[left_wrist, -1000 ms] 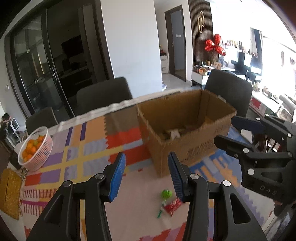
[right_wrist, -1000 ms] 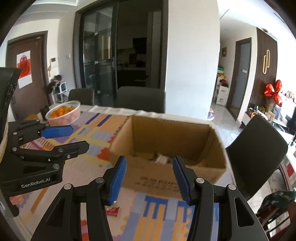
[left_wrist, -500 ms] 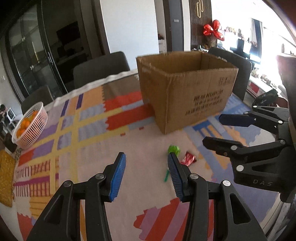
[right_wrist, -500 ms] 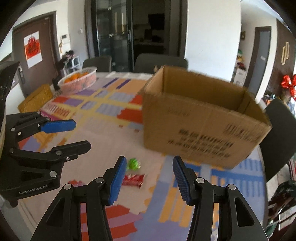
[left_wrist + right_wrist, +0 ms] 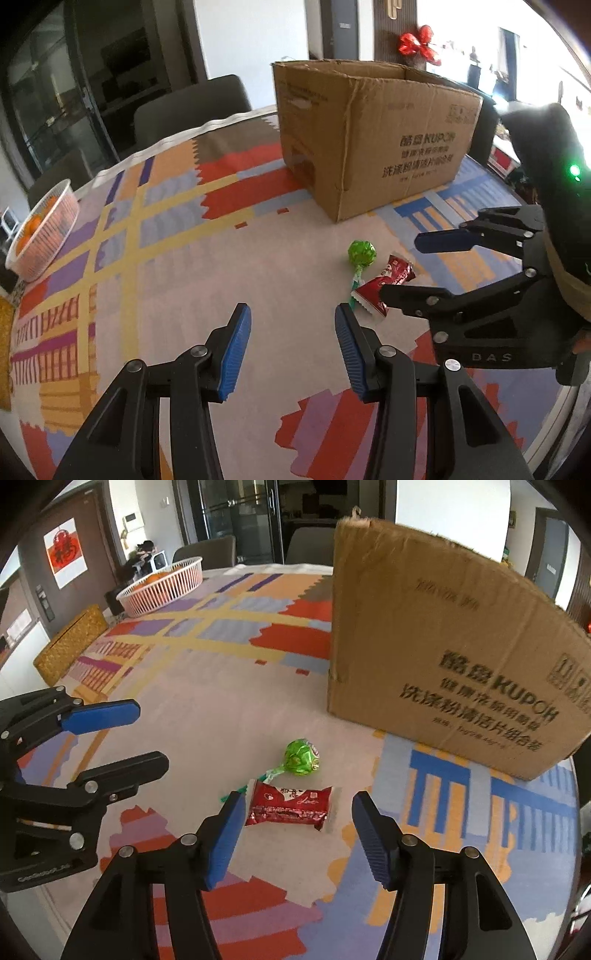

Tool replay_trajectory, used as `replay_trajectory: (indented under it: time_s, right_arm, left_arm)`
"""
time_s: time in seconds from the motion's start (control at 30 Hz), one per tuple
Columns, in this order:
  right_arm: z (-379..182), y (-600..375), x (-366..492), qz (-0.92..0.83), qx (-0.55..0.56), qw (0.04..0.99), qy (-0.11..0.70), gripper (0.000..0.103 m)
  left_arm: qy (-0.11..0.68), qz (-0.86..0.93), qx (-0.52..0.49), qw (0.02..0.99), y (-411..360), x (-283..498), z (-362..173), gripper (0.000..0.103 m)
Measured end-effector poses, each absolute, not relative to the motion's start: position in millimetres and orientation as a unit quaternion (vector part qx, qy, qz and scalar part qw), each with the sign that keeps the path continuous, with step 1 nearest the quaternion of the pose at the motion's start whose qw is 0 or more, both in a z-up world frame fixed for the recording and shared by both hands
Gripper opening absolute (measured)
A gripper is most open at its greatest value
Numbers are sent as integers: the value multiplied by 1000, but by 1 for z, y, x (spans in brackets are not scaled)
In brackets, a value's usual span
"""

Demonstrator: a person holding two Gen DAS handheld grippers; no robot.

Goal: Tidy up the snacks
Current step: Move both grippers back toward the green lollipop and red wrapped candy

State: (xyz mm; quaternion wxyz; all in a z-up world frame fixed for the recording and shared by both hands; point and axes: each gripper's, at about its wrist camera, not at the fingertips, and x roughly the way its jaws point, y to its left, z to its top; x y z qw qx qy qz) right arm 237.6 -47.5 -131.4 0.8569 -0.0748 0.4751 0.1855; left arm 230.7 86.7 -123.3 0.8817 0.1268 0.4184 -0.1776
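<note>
A red snack packet [image 5: 289, 805] lies flat on the patterned tablecloth, with a green-wrapped lollipop [image 5: 301, 757] just beyond it. My right gripper [image 5: 295, 808] hovers over the packet, which shows between its blue pads without touching them; its jaws are opening. In the left wrist view the packet [image 5: 384, 284] and lollipop [image 5: 362, 254] sit to the right of my left gripper [image 5: 293, 325], which is open over bare cloth with nothing between its pads. The right gripper [image 5: 402, 266] reaches in there from the right. A tall open cardboard box [image 5: 454, 653] stands behind the snacks.
A white basket of oranges [image 5: 162, 585] sits at the far left of the table, with a woven yellow box [image 5: 70, 642] near it. Dark chairs [image 5: 192, 107] ring the table. The table's edge [image 5: 561, 398] runs close on the right.
Both grippers have come down toward the tabletop and tipped downward; the box's inside is no longer visible. The right gripper now sits over the red packet with its jaws wider.
</note>
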Motion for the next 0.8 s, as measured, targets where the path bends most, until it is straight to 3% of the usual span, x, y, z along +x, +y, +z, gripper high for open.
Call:
replay_trajectory:
  time_s: [0.8]
  right_arm:
    - [-154, -62, 258, 158, -52, 861, 481, 61]
  left_arm:
    - [438, -263, 136, 849, 54, 278, -149, 46]
